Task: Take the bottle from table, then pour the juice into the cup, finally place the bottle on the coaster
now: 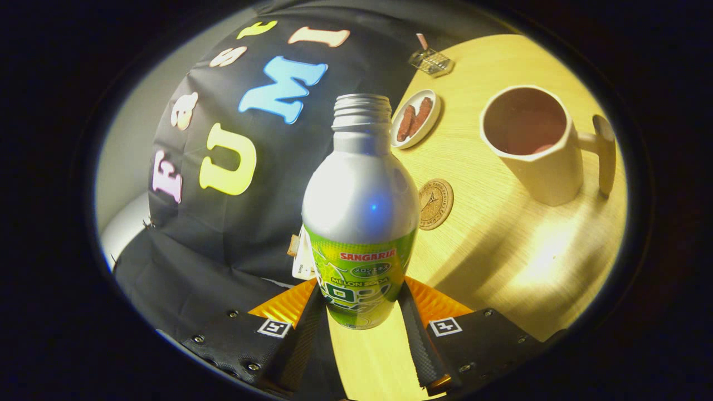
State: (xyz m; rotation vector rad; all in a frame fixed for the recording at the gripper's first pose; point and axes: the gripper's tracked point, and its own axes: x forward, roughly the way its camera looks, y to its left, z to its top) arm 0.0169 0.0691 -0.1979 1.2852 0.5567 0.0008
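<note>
1. we have the bottle [359, 211] clamped low between both fingers of the gripper [359, 320], uncapped, tilted toward the cup [532, 145].
2. pouring seems unfinished; the cup's contents are hard to read.
3. the coaster [435, 204] just beyond the bottle lies bare; placing remains.

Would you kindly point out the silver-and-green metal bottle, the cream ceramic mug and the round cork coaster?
silver-and-green metal bottle [359, 206]: gripper view, silver shoulder.
cream ceramic mug [548, 175]: gripper view, outer wall.
round cork coaster [435, 204]: gripper view, embossed top.
</note>
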